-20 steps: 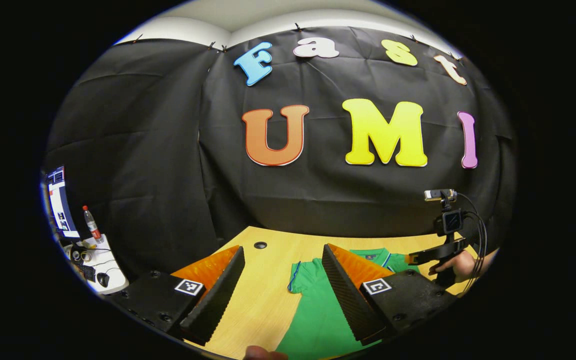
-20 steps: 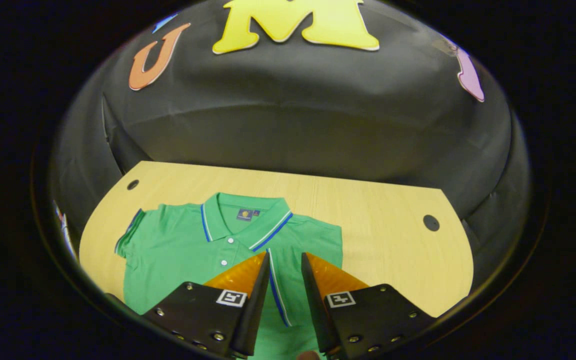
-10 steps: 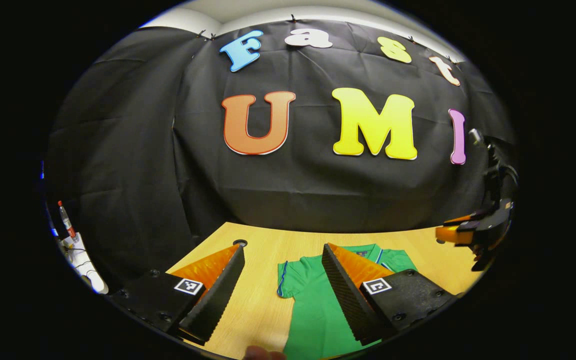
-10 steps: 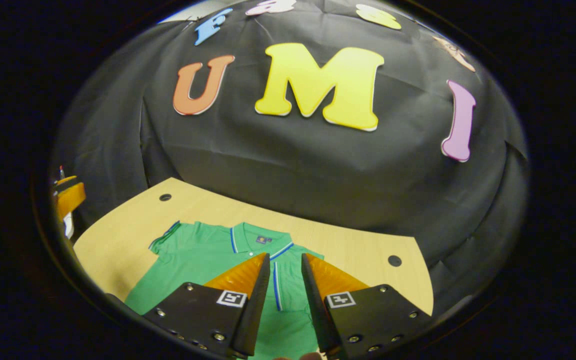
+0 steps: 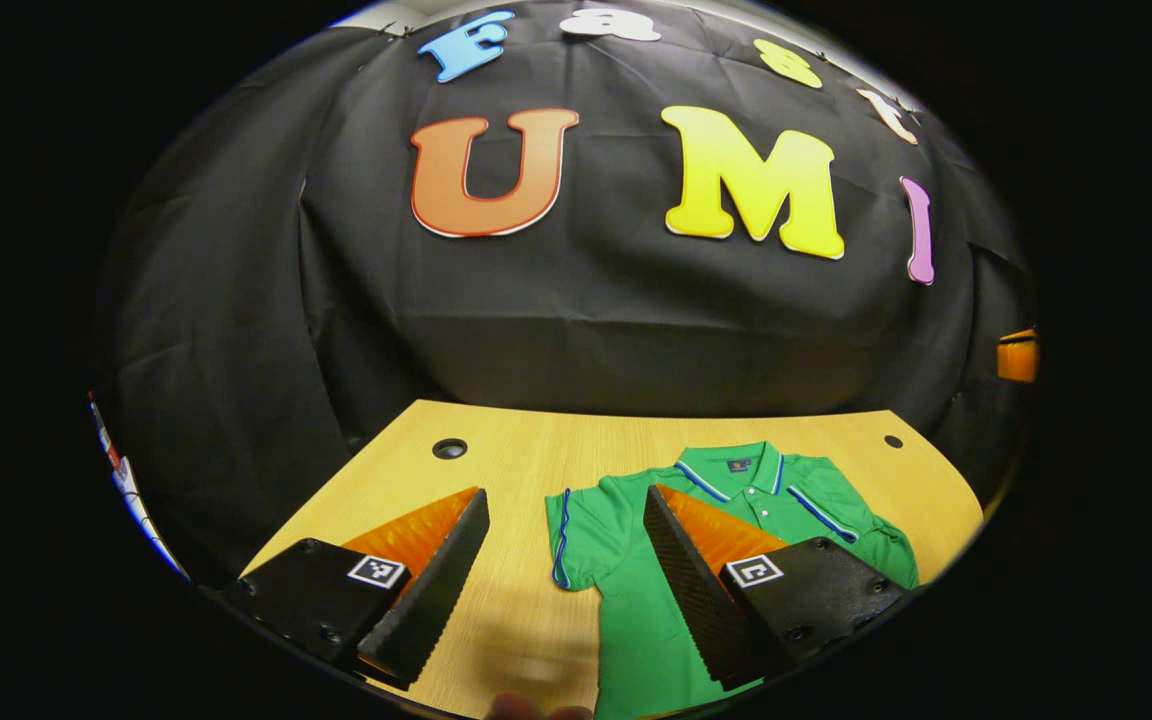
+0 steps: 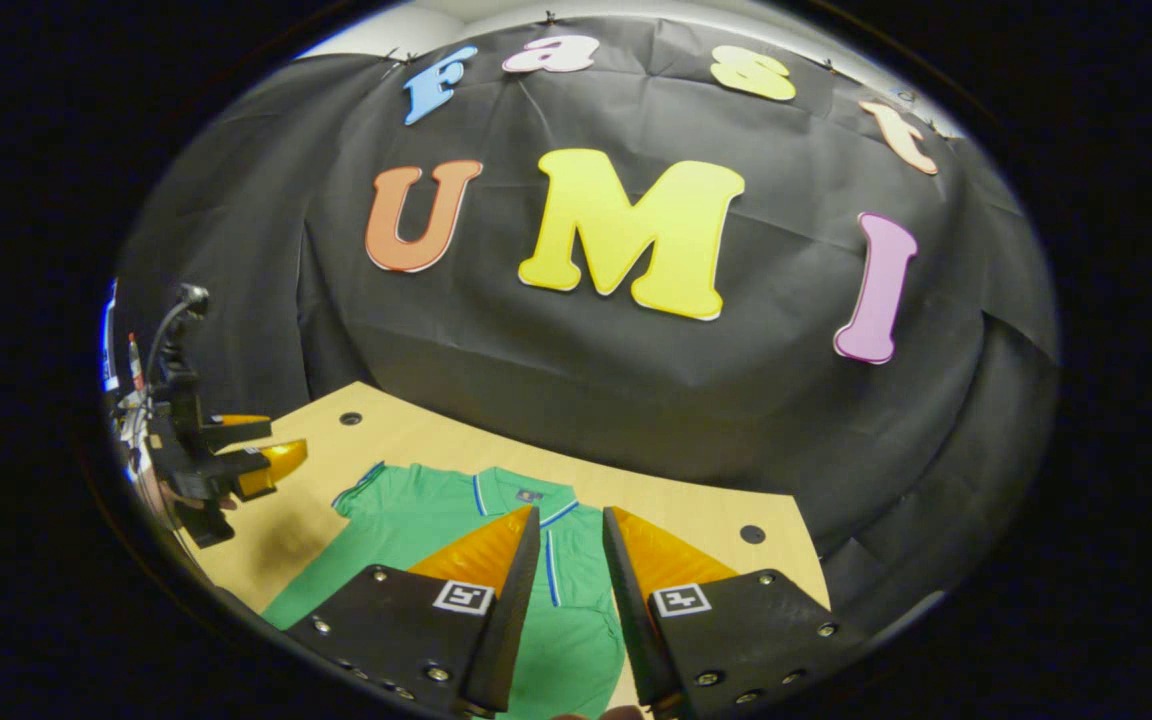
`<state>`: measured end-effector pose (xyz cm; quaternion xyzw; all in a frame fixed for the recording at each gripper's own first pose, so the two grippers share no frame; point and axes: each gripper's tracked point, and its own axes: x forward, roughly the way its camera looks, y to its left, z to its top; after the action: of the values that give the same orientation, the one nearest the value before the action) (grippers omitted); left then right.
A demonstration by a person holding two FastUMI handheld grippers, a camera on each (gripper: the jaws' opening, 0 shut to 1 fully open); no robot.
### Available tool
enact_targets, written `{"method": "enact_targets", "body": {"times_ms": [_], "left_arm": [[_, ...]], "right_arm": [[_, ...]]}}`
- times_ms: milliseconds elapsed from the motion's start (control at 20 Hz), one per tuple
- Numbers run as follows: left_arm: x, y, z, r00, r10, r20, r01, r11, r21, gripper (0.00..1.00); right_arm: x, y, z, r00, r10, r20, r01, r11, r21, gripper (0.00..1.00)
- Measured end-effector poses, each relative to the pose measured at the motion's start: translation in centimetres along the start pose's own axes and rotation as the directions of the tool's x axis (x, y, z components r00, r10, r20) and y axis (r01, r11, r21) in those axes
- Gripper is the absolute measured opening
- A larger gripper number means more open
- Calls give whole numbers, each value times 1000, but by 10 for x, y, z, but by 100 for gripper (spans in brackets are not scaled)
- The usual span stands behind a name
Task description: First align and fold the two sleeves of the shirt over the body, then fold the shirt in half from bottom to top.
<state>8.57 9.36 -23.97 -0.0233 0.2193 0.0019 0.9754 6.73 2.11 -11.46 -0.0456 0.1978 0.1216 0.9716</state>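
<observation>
hovering over green shirt (image 5: pixel 636 600): left claw (image 5: pixel 566 590) spread wide, right claw (image 6: pixel 571 590) narrowly parted, empty.

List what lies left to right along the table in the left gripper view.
Table hole → left gripper → green shirt's outspread sleeve → collar → folded sleeve → second hole.

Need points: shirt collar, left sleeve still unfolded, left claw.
shirt collar (image 5: pixel 741 470), left gripper view, on the collar's green band beside the striped edge.
sleeve (image 5: pixel 576 525), left gripper view, on the flat cloth near its striped cuff.
left claw (image 6: pixel 261 445), right gripper view, midway between its fingertips.
</observation>
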Motion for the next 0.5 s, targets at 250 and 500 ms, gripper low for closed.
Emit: {"method": "enact_targets", "body": {"times_ms": [250,500], "left_arm": [[47,-1,-26,999,-13,-48,15,999,43,100],[85,0,-53,996,-19,-88,24,998,63,100]], "right_arm": [[-20,-15,6,999,-43,15,43,999,13,41],[-35,-30,2,997,-82,0,82,995,57,43]]}}
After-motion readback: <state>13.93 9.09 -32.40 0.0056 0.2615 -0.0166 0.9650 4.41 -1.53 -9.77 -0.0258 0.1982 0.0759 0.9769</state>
